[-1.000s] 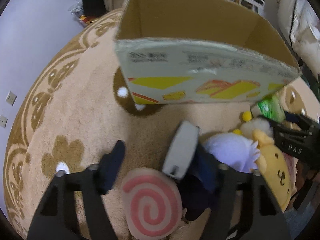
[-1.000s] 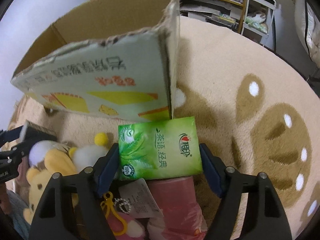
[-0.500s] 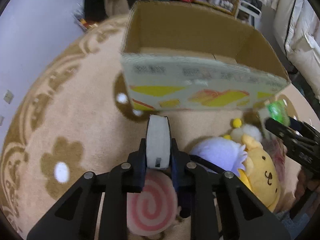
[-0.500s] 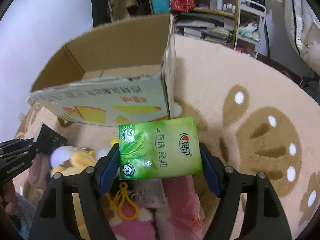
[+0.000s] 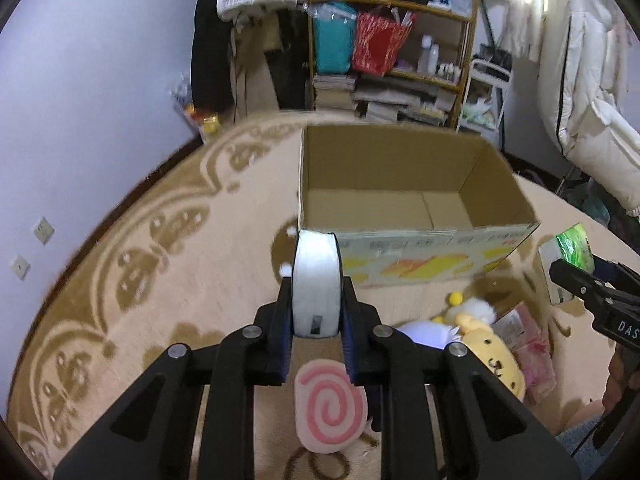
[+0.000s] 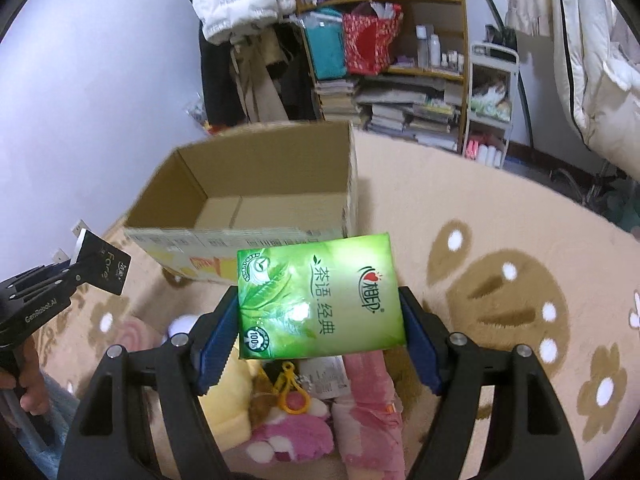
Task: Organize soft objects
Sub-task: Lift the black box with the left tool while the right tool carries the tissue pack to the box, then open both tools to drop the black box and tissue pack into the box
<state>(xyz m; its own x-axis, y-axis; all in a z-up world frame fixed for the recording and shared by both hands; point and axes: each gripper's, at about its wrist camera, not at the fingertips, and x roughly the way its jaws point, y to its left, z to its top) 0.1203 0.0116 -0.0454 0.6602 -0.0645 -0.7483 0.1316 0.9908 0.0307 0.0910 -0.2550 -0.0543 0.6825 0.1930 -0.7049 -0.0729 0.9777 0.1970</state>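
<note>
My left gripper (image 5: 315,312) is shut on a white pack with black faces (image 5: 315,282), held edge-on above the rug, short of the open cardboard box (image 5: 404,200). My right gripper (image 6: 320,320) is shut on a green tissue pack (image 6: 318,298), held above the pile of soft toys. The box (image 6: 260,208) looks empty inside. Below lie a pink-swirl plush (image 5: 330,408), a yellow plush (image 5: 490,360), a pink plush (image 6: 292,436) and a pink pack (image 6: 370,400). The right gripper with the green pack shows in the left wrist view (image 5: 576,264); the left gripper shows in the right wrist view (image 6: 80,272).
A beige patterned rug (image 5: 132,264) covers the floor. A cluttered shelf (image 5: 400,48) with books and bags stands behind the box. White bedding (image 5: 588,92) hangs at the right. A violet wall (image 5: 80,80) is at the left.
My left gripper closed on the white pack and lifted it. Both grippers rose, so the box's inside has come into view. The right keeps its hold on the green pack.
</note>
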